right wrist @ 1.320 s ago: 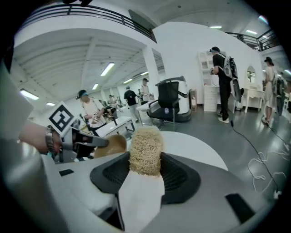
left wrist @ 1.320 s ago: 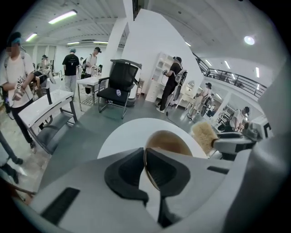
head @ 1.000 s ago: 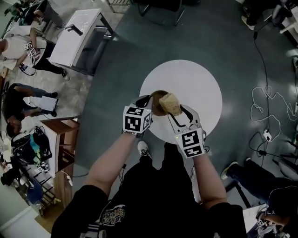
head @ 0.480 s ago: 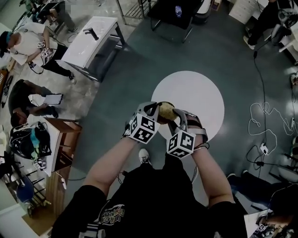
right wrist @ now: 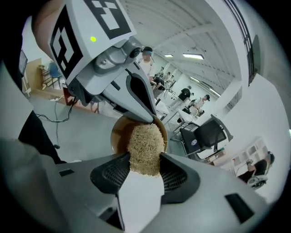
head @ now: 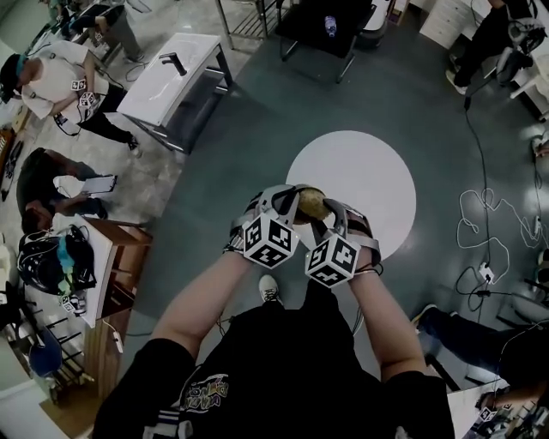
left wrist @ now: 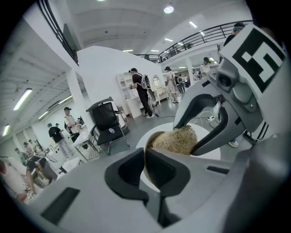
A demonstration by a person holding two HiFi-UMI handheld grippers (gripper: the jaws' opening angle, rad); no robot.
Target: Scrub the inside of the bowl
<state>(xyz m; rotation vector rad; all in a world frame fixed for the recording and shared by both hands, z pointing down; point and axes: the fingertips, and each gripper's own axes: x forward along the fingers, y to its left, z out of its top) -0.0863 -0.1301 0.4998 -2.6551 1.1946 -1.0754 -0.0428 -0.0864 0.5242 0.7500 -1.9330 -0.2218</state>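
Observation:
A small brown bowl [head: 302, 199] is held in the air over the near edge of the white round table [head: 369, 171]. My left gripper [head: 281, 202] is shut on its rim, which shows between the jaws in the left gripper view [left wrist: 146, 160]. My right gripper [head: 328, 216] is shut on a tan fibrous scrubber [right wrist: 144, 143], whose far end sits inside the bowl [right wrist: 118, 136] against its wall. In the left gripper view the scrubber [left wrist: 178, 139] fills the bowl's mouth between the right gripper's fingers [left wrist: 200, 102]. The marker cubes hide most of the bowl in the head view.
A black chair [head: 324, 19] and a white desk [head: 170, 73] stand beyond the table. A wooden cabinet [head: 116, 249] is at the left, and cables [head: 491, 214] trail on the floor at the right. Several people sit or stand around the room's edges.
Both grippers have rolled so their marker cubes face up, and they have come closer together. The bowl has risen off the table, and the scrubber has gone from above it into it.

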